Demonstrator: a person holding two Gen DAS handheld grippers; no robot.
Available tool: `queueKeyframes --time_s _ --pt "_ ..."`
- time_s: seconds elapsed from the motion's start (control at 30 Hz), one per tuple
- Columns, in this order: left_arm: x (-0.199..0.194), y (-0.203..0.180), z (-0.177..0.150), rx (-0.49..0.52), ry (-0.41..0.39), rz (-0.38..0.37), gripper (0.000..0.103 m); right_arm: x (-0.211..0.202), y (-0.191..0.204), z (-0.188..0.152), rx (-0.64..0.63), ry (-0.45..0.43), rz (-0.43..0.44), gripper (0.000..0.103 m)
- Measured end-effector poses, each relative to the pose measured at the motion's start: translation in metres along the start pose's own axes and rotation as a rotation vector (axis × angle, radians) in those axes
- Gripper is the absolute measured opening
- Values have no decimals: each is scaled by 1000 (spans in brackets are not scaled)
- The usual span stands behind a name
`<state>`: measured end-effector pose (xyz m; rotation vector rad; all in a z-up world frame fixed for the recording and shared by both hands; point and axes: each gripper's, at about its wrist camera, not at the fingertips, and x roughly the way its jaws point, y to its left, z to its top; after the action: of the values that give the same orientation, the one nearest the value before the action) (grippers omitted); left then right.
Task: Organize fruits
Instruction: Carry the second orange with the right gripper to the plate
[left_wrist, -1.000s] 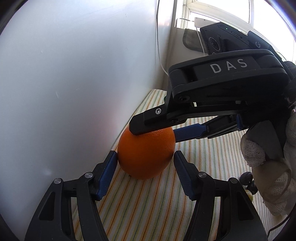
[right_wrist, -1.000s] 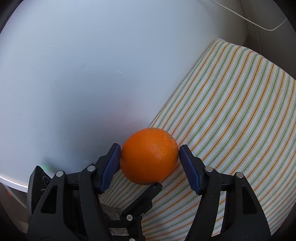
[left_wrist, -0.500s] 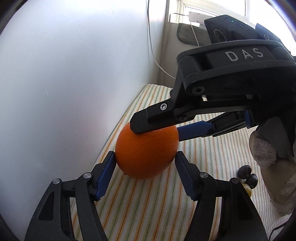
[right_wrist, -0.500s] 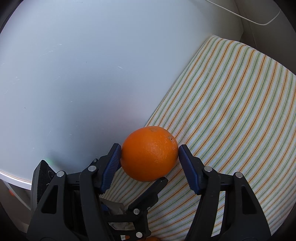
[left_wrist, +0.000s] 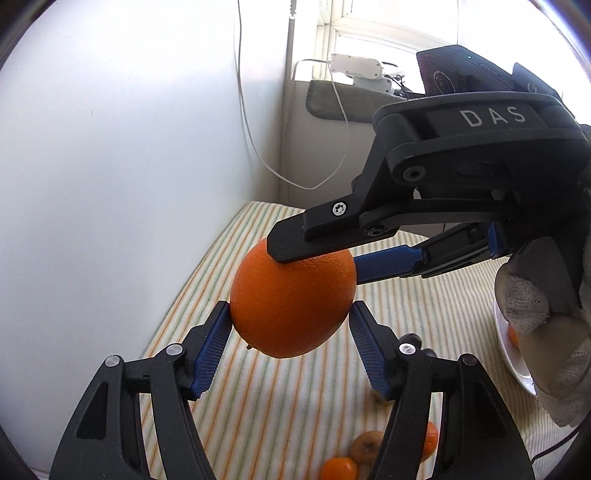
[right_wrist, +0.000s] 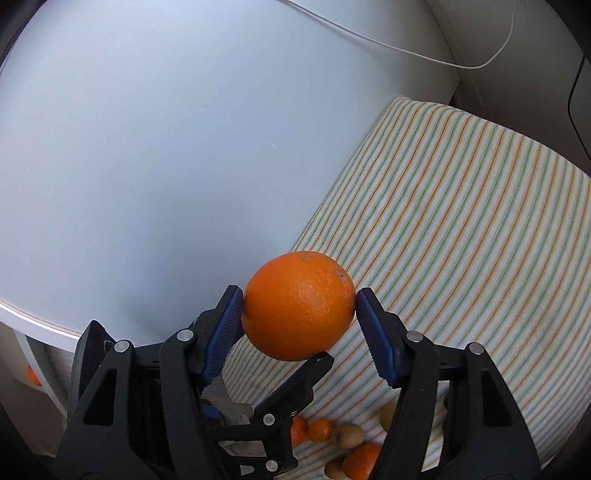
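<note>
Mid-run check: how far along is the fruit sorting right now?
Done: a white plate at right seems to hold one orange fruit. In hand: the big orange is lifted off the striped cloth, pinched by both the left gripper and right gripper. Left: several small fruits lie loose below.

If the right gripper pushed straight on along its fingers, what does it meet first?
The orange itself, already pinched between the right gripper pads. Past it, most likely the striped cloth where it meets the white panel; depth is unclear. The left gripper also clamps the orange.
</note>
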<state>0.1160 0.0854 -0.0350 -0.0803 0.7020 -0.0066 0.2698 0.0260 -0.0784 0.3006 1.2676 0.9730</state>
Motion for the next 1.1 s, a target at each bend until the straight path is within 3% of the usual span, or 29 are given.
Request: queueKeyframes --time_s 0.57,1.1 --pt "-37 -86 -10 75 -44 -130 65 -106 -11 -74 37 -123 -67 66" --pt "-45 -159 -29 179 -14 -282 65 -190 -48 -148 158 -227 -112 66"
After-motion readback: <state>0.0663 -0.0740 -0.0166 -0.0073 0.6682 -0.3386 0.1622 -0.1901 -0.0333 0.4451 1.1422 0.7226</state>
